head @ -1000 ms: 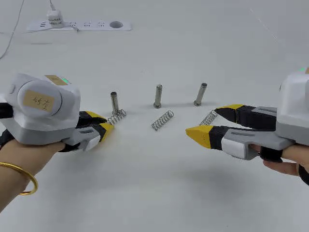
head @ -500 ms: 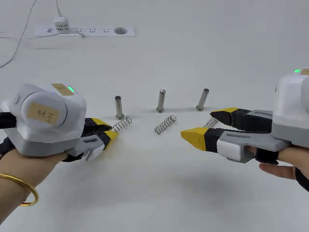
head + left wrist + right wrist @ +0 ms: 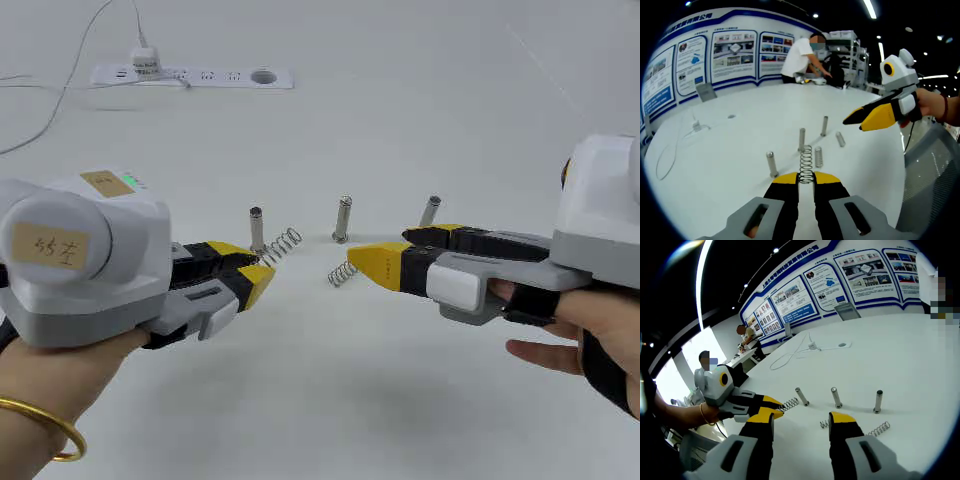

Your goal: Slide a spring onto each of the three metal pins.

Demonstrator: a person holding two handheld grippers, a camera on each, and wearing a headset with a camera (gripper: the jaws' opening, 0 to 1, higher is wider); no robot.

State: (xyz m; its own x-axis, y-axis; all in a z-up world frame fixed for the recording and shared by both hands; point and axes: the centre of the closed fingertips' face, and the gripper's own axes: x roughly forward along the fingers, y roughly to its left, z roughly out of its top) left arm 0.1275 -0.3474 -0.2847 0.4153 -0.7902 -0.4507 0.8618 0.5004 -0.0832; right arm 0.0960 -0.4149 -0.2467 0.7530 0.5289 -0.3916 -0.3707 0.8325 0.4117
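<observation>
Three upright metal pins stand in a row: left pin (image 3: 257,228), middle pin (image 3: 343,218), right pin (image 3: 430,210). My left gripper (image 3: 260,272) is shut on one end of a spring (image 3: 281,244), which sticks out off the table just right of the left pin. From the left gripper view (image 3: 806,177) that spring (image 3: 806,161) points toward the middle pin (image 3: 802,139). My right gripper (image 3: 385,250) is open and empty, hovering over a second spring (image 3: 342,272) lying on the table. A third spring (image 3: 879,429) lies below the right pin (image 3: 878,401).
A white power strip (image 3: 195,75) with a plugged-in cable lies at the far edge of the white table (image 3: 330,400). People stand at a bench (image 3: 810,75) in the background.
My left gripper has raised its spring off the table beside the left pin. My right gripper has moved left, over the middle spring.
</observation>
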